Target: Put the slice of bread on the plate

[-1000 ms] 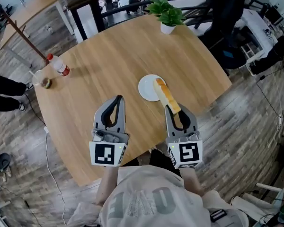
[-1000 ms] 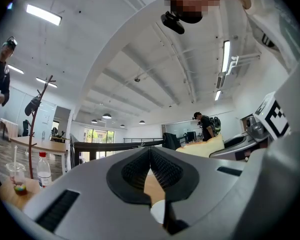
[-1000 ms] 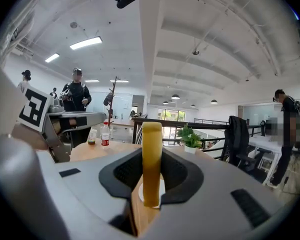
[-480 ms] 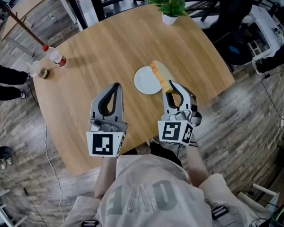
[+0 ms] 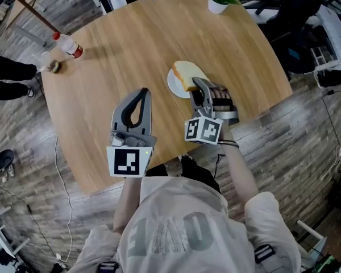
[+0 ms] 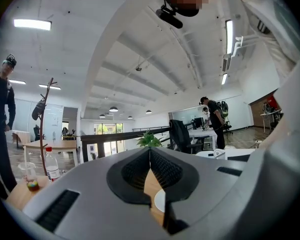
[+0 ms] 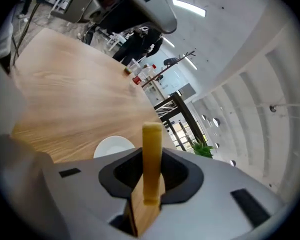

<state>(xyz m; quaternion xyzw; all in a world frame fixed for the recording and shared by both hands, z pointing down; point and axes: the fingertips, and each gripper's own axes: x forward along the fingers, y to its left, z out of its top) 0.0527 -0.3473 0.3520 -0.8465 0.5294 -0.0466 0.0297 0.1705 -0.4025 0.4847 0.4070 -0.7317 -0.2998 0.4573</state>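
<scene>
Head view: the bread is seen clamped by one end in the right hand-held gripper. Its long axis is carried straight on from the jaws and its broad face is turned up, so that the free end is held out over the plate just ahead on the worktop; whether bread and plate touch cannot be told. The left hand-held gripper, jaws together on nothing, is held beside and farther from the plate, so the placing is judged to be the right hand's: a short lowering, then release.
</scene>
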